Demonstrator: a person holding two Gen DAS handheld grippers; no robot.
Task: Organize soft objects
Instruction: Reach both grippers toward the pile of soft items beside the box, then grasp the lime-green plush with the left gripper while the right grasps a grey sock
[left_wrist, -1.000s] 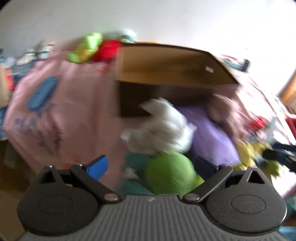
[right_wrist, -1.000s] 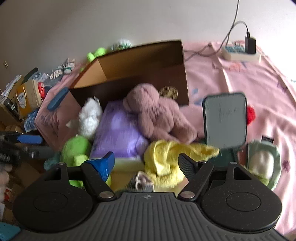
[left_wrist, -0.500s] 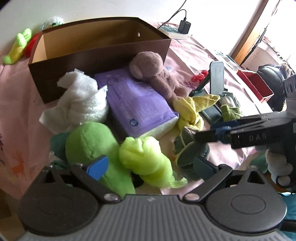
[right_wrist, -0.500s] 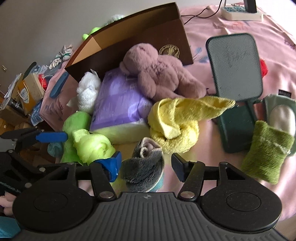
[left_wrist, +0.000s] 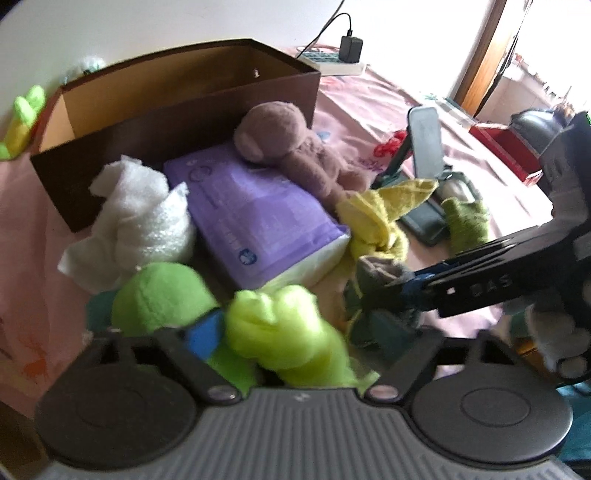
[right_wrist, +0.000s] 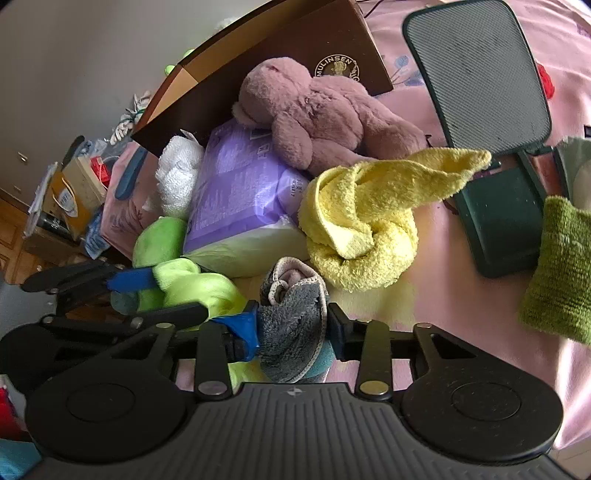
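Grey fleece is what the right gripper (right_wrist: 291, 326) is closing on: its jaws have just been narrowing and now press both sides of the grey fleece bundle (right_wrist: 295, 314) at the near edge of the pink bedsheet (right_wrist: 461, 295). Just beside it, the left gripper (left_wrist: 299, 332) has also been closing, its jaws flanking the lime mesh cloth (left_wrist: 284, 325); whether they already pinch it cannot be told, since that view is blurred there.

For a clean pick, each hand probably wants a firm bite on the middle of its bundle before lifting, and a straight lift so loose folds do not drag neighbours along. The two grippers sit close together, so raising one at a time looks safer. The brown box (left_wrist: 177, 110) behind the pile seems the likely destination.

Counted in view:
- one mauve plush bear (right_wrist: 317, 110)
- one yellow towel (right_wrist: 365, 218), knotted
- one purple tissue pack (right_wrist: 240, 195)
- one white wrap (left_wrist: 140, 218)
- one green plush (left_wrist: 159, 295)
- one olive knit cloth (right_wrist: 561, 273)
- one phone stand (right_wrist: 480, 74)
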